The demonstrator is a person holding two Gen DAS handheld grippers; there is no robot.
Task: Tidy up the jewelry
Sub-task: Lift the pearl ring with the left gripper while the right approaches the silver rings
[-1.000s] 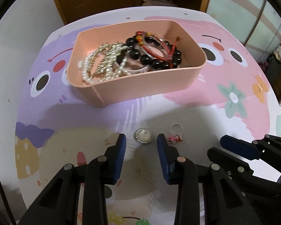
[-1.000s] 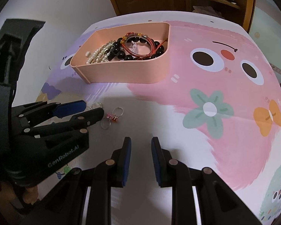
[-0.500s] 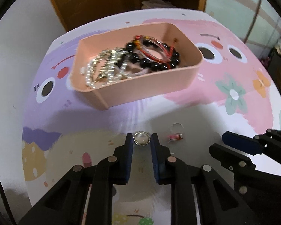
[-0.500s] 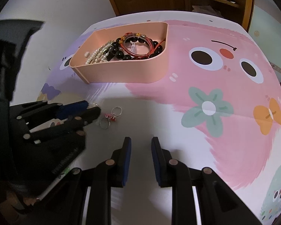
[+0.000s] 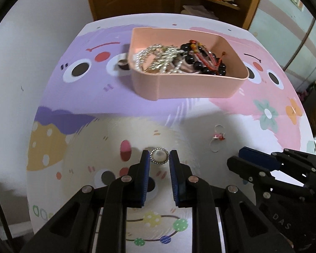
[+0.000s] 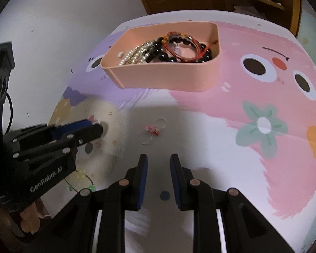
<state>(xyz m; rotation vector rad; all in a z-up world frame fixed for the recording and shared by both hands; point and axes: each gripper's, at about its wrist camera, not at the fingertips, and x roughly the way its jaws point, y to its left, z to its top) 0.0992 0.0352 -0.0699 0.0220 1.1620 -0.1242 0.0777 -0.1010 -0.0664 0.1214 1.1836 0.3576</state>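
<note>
1. Now the left gripper (image 5: 159, 158) has its jaws clamped on a round pearl brooch (image 5: 159, 156), one blue pad on each side of it, low over the bench (image 5: 52, 97).
2. The right gripper (image 6: 158, 164) has its jaws a little apart, with nothing between them.
3. Two thin rings (image 6: 152, 129) with a small red and pink charm lie on the bench, between the two grippers.
4. Further back sits a pink tray (image 6: 164, 78). Inside it are a pearl string (image 5: 158, 57), a black bead bracelet (image 6: 170, 57) and a red cord bracelet (image 6: 179, 46), all piled together.
</note>
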